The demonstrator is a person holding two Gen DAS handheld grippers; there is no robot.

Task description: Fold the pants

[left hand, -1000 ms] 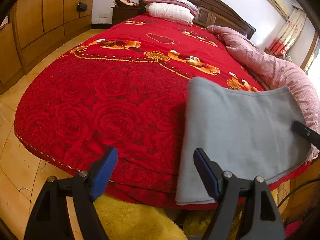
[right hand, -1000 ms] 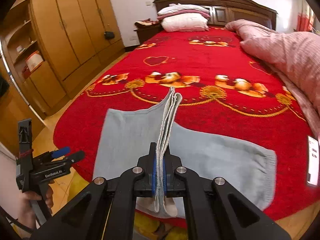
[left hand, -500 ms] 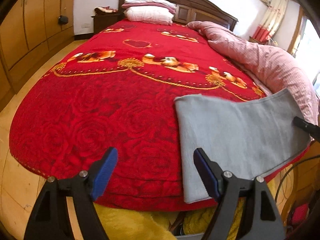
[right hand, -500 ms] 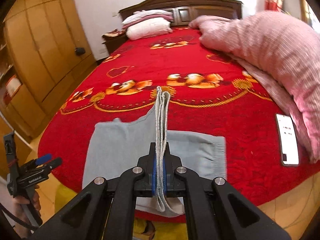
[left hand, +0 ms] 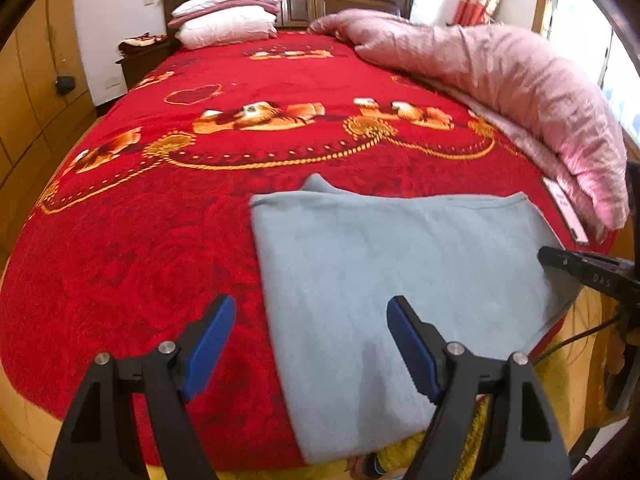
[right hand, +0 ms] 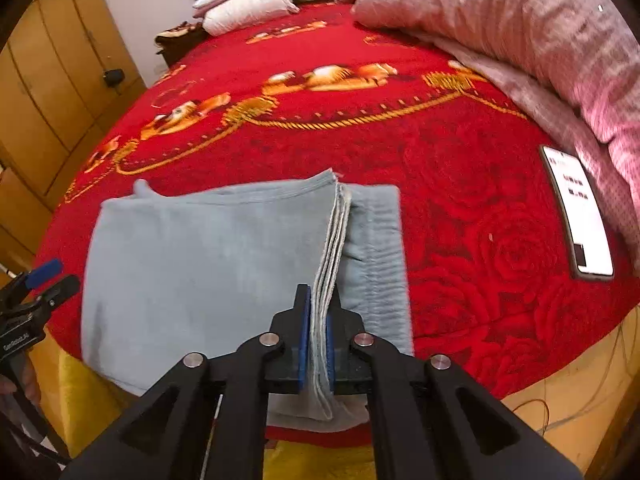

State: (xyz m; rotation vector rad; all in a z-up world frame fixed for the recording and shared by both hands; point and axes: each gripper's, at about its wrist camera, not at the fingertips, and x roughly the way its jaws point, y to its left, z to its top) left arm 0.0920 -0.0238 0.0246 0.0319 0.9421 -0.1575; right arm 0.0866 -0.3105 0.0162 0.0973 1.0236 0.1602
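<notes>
Your right gripper [right hand: 317, 336] is clamped tight on a stacked edge of the grey pants [right hand: 208, 264], several layers standing upright between its blue fingers [right hand: 305, 332]. The pants lie folded into a rough rectangle at the near edge of the bed, on the red rose-patterned bedspread [right hand: 460, 184], with the ribbed waistband [right hand: 376, 248] just right of the pinched edge. Your left gripper [left hand: 308, 344] hangs over the near left part of the pants [left hand: 400, 272], its fingers [left hand: 210, 340] spread wide and holding nothing. A smartphone [right hand: 578, 216] lies on the bedspread to the right, well apart from the pants, beside the pink quilt [right hand: 540, 40]. White pillows [left hand: 228, 24] sit at the far headboard.
</notes>
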